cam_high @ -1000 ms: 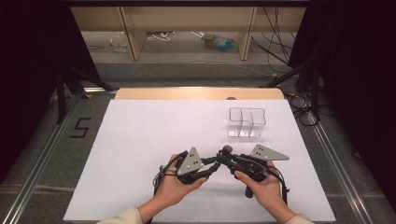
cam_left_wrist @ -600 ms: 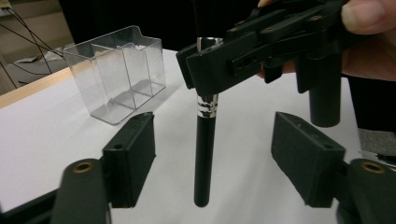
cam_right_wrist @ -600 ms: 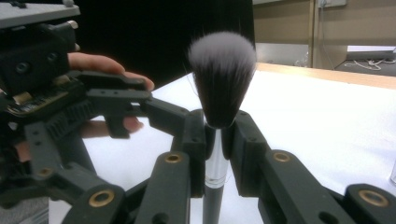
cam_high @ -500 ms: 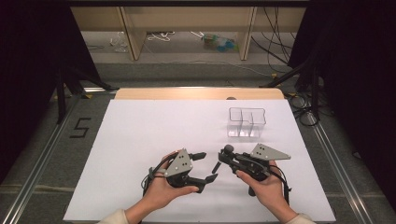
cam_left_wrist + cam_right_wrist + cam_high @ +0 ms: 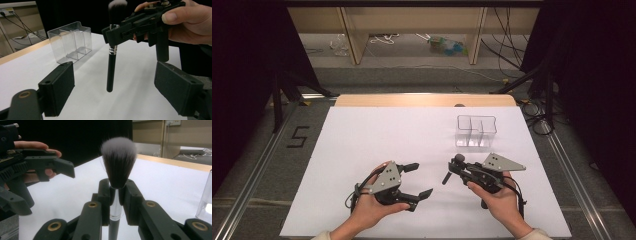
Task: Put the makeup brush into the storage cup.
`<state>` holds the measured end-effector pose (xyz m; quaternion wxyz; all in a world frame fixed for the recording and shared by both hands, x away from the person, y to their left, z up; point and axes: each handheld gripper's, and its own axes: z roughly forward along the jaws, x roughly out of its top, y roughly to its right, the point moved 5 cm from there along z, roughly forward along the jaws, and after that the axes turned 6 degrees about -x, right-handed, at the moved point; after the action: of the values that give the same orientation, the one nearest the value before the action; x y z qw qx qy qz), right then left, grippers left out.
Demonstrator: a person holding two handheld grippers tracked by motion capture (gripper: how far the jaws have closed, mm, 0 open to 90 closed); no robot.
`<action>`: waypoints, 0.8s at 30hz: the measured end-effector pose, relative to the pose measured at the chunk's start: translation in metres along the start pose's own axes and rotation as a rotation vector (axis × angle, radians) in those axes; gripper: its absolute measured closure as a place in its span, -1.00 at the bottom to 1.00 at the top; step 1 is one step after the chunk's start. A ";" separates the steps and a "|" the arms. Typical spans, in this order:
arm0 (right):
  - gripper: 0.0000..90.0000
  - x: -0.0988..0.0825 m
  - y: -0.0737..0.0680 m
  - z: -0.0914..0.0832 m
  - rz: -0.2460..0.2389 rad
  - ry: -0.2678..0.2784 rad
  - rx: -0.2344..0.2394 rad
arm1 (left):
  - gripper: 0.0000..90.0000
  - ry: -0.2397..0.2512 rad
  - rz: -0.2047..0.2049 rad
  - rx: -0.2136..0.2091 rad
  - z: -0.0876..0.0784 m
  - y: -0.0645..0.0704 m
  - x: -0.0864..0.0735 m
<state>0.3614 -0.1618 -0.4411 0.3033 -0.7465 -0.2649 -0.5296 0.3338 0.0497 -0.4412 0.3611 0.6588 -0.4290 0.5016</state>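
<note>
A makeup brush (image 5: 447,176) with a black handle, a silver collar and a grey-white head (image 5: 119,161) stands nearly upright above the white table. My right gripper (image 5: 455,169) is shut on it just under the head. My left gripper (image 5: 421,179) sits a hand's width to its left. Its jaws have just been opening and now stand wide, with nothing pressed between them. In the left gripper view the brush handle (image 5: 111,67) hangs farther off, between the two pads (image 5: 58,87), apart from both.
A clear plastic organizer (image 5: 476,131) with several compartments stands on the white table sheet (image 5: 387,135) behind the right gripper. The wooden table edge (image 5: 422,100) runs along the back. Shelves and cables lie on the floor beyond.
My left gripper was shut close against the right gripper at the brush. It has opened and drawn back to the left. The right gripper and brush have kept still.
</note>
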 end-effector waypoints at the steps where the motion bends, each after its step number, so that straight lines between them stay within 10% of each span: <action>1: 0.74 0.000 0.001 0.000 -0.011 0.002 -0.006 | -0.63 0.007 -0.003 0.002 -0.003 -0.001 0.000; 24: 0.74 0.002 0.000 0.000 -0.042 0.009 0.005 | -0.64 0.039 -0.034 0.105 -0.054 -0.022 -0.013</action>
<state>0.3619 -0.1614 -0.4393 0.2952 -0.7377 -0.2803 -0.5386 0.3335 0.1095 -0.4418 0.3427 0.6742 -0.3836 0.5300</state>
